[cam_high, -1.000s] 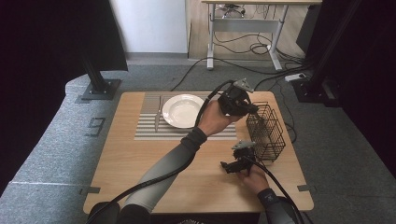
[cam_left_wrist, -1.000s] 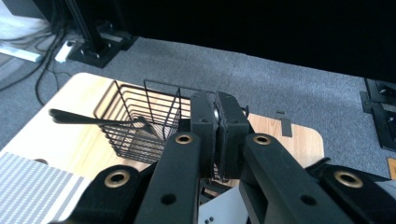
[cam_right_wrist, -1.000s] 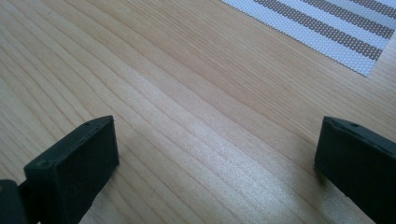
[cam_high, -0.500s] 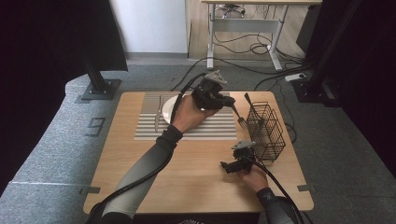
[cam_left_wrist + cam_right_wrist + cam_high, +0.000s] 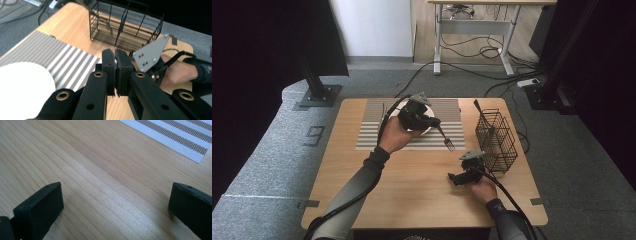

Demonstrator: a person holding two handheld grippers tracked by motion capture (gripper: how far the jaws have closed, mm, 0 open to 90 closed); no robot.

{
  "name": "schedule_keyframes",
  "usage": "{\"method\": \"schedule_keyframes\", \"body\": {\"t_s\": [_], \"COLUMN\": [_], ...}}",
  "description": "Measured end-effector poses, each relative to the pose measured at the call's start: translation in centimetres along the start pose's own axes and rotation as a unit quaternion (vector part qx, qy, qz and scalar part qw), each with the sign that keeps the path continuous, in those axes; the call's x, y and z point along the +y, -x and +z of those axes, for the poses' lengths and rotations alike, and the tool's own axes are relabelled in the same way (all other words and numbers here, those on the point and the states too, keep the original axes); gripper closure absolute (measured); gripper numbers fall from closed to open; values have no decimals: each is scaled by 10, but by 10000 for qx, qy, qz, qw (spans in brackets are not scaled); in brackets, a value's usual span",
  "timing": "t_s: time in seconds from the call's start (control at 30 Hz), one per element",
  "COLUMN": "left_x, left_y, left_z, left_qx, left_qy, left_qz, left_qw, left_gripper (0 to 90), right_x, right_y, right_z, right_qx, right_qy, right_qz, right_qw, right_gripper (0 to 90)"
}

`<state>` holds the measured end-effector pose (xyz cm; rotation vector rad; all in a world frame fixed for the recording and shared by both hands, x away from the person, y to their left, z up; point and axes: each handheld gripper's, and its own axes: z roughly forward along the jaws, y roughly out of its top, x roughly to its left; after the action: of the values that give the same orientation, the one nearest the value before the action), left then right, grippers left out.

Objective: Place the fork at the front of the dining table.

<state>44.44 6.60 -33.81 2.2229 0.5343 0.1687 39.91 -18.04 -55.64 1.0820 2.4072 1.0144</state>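
My left gripper (image 5: 435, 121) hovers over the striped placemat (image 5: 372, 131), shut on the handle of a metal fork (image 5: 445, 139) whose tines point down and to the right. In the left gripper view the jaws (image 5: 115, 53) are pressed together with a sliver of metal between them. A white plate (image 5: 426, 130) lies on the mat, mostly hidden under that gripper and seen as the plate (image 5: 22, 87) in the left gripper view. My right gripper (image 5: 453, 178) rests low on the bare wood at the front right, open (image 5: 116, 195), nothing between its fingers.
A black wire basket (image 5: 496, 140) stands at the table's right edge with a dark utensil (image 5: 477, 107) sticking out of its back corner. A thin utensil (image 5: 383, 111) lies on the mat left of the plate. Bare wood stretches across the front left.
My left gripper has moved left from the wire basket to above the plate, with the fork in its jaws. The right gripper has stayed put.
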Motion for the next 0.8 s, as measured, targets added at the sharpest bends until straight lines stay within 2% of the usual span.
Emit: {"method": "schedule_keyframes", "body": {"t_s": [0.1,0.2,0.33,0.5,0.6,0.73,0.8], "left_x": [-11,-18,-25,-28,-29,-30,-31], "left_y": [-2,-3,-2,2,4,6,5], "left_z": [5,9,12,15,17,21,22], "left_qx": [-67,-133,-191,-229,-250,-255,-295], "left_qy": [-26,-49,-82,-176,-241,-332,-334], "left_qz": [-53,-66,-81,-17,50,86,74], "left_qw": [10000,9999,9998,9996,9994,9991,9990], "left_gripper": [872,872,872,872,872,872,872], "right_x": [0,2,10,30,45,67,77], "right_y": [0,1,0,-5,-9,-16,-19], "right_z": [0,-2,-7,-20,-26,-35,-37], "right_qx": [-15,0,63,78,157,230,345], "right_qy": [16,37,138,298,388,421,476], "right_qz": [25,-9,-56,-301,-410,-701,-779], "right_qw": [10000,10000,9999,9991,9983,9964,9952], "right_gripper": [12,81,122,160,242,432,498]}}
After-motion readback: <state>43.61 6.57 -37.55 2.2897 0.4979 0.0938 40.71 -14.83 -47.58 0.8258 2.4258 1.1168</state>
